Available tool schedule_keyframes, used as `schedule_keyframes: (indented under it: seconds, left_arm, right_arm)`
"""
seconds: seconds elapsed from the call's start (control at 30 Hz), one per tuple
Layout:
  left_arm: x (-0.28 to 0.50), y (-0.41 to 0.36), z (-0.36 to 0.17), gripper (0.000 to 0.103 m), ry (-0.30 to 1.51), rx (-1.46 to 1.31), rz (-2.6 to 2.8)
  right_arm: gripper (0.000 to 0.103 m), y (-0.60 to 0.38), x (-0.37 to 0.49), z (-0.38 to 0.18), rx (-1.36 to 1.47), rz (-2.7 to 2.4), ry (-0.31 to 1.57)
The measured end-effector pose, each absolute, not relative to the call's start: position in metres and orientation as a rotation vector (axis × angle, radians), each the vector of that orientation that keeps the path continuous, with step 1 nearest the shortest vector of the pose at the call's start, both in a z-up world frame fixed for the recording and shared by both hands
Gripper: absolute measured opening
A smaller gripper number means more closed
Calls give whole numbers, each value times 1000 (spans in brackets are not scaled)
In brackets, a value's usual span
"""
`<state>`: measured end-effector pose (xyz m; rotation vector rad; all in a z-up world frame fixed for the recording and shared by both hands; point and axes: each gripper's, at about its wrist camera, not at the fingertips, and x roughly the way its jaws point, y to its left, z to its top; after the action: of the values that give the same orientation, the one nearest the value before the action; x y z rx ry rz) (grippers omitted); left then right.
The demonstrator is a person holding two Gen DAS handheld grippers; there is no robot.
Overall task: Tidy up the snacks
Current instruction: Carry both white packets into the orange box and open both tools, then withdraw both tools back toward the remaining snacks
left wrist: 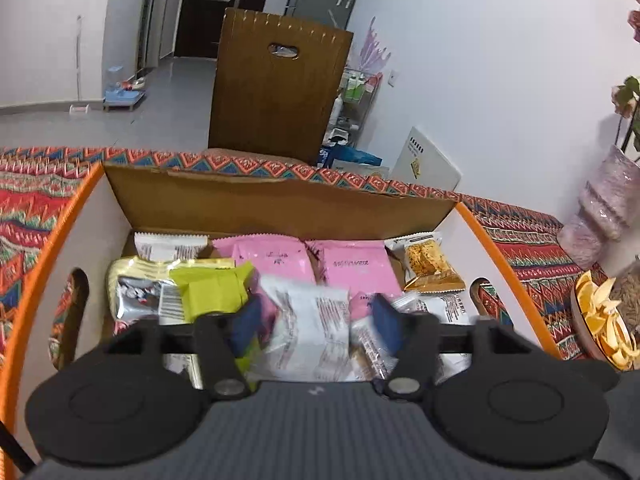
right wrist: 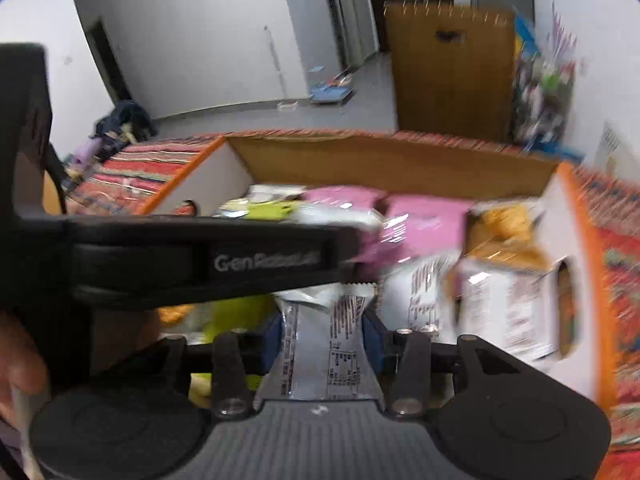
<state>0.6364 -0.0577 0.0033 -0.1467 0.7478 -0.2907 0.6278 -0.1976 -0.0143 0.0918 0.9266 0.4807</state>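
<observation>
— Left gripper (left wrist: 316, 326) first?

— Spread wide, blue pads (left wrist: 246, 328) pressing on nothing. Between them, unpinched, a white packet (left wrist: 308, 320), blurred, just over the heap.

— And the right gripper (right wrist: 322, 338)?

— Narrow, clamped on a silver-white packet (right wrist: 320, 352). Gripped across the short width, with the long axis running forward along the fingers and the crimped end away from the camera.

— Where to with it?

— Ahead and down, into the box (left wrist: 100, 220). Orange-rimmed, white-walled, cardboard flap up at the back, set on a patterned cloth (left wrist: 32, 208). Crowded inside: two pink packets (left wrist: 272, 260) flat along the back, a green packet (left wrist: 212, 292) just left of the left jaws, a golden crisp packet (left wrist: 428, 264) in the far right corner.

— Nearer hand?

— Left, plainly over the heap. Right a little behind, with the left tool's black body crossing just in front, on the left of the right wrist view.

— So the way in?

— Probably straight ahead or rightward, toward the printed white packets by the right wall. Hard to pick out a free gap through the blur. Likely best to keep the long axis fore-and-aft, matching the pink ones, and to steer clear of the left tool on the way down.
</observation>
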Motion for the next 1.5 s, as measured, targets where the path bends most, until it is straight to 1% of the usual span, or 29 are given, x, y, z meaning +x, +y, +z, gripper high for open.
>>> schedule_keyframes:
  seconds: [0.03,0.07,0.1,0.23,0.37,0.47,0.5,0.6,0.73,0.8,0.9,1.0,1.17,1.37,1.5]
  left_arm:
    - [633,-57,7,79,733,-137,-287]
    - [629,-55,11,79,722,-134,-287]
    - [625,-52,14,79,719,-131,-290]
    - [609,-39,30,79,723,-127,-293]
    - [581,-30,55,79,687,-93,-294]
    - [552,-24,77,82,662,-65,-298]
    - [538,-22,86,84,649,-51,-297]
    - [495,-17,107,97,593,-15,-298]
    - [425,-11,129,101,530,54,-316]
    - [389,-6,135,102,504,61,-321]
    - [336,4,137,103,460,58,-331]
    - [288,11,125,103,435,63,-299]
    - [211,21,95,103,402,28,-222]
    - [145,23,53,103,401,-36,-148]
    - [128,15,23,103,481,0,-117]
  right_arm:
    - [48,-197,628,-14,90,475,923]
    - [59,-197,626,-12,79,464,911]
    - [64,-197,624,-10,73,458,897]
    - [65,-211,611,14,81,440,859]
    - [66,-228,582,46,47,404,801]
    - [67,-242,555,72,28,385,762]
    - [69,-247,543,81,18,382,750]
    - [75,-256,506,104,-13,382,710]
    - [79,-266,445,130,-108,377,631]
    - [84,-270,413,140,-144,372,585]
    - [88,-279,364,148,-174,372,526]
    - [92,-285,318,143,-216,369,464]
    - [95,-296,245,117,-237,338,417]
    - [96,-297,186,57,-220,323,470]
    - [97,-298,164,15,-220,250,523]
